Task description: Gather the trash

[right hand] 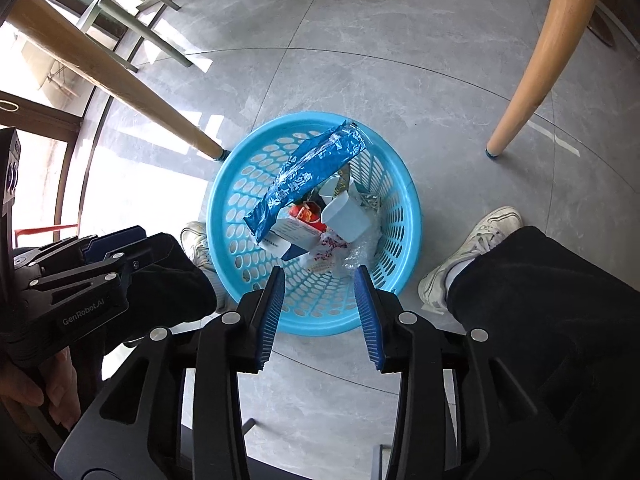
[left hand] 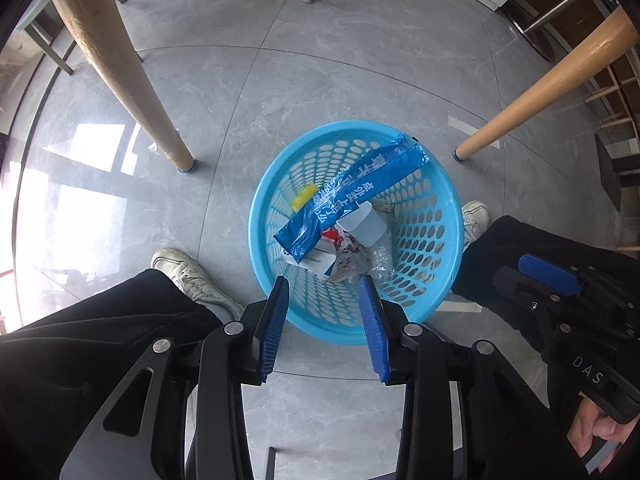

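Note:
A light blue perforated basket (left hand: 436,280) (right hand: 396,240) stands on the grey tiled floor. Inside it lie a long blue wrapper (left hand: 360,188) (right hand: 308,172), a white cup (left hand: 362,224) (right hand: 346,216), a small carton (right hand: 296,228) and crumpled clear plastic (left hand: 380,258). A yellow scrap (left hand: 304,197) rests against the basket's inner wall. My left gripper (left hand: 325,280) hangs open above the basket's near rim, nothing between its blue pads. My right gripper (right hand: 319,271) is likewise open and empty over the near rim. Each gripper shows at the other view's edge.
Wooden table legs (left hand: 120,64) (left hand: 544,92) (right hand: 532,60) stand around the basket. A person's white shoes (left hand: 188,274) (right hand: 468,252) and black trouser legs flank it. A metal chair frame (right hand: 136,24) stands at the back left near a bright window.

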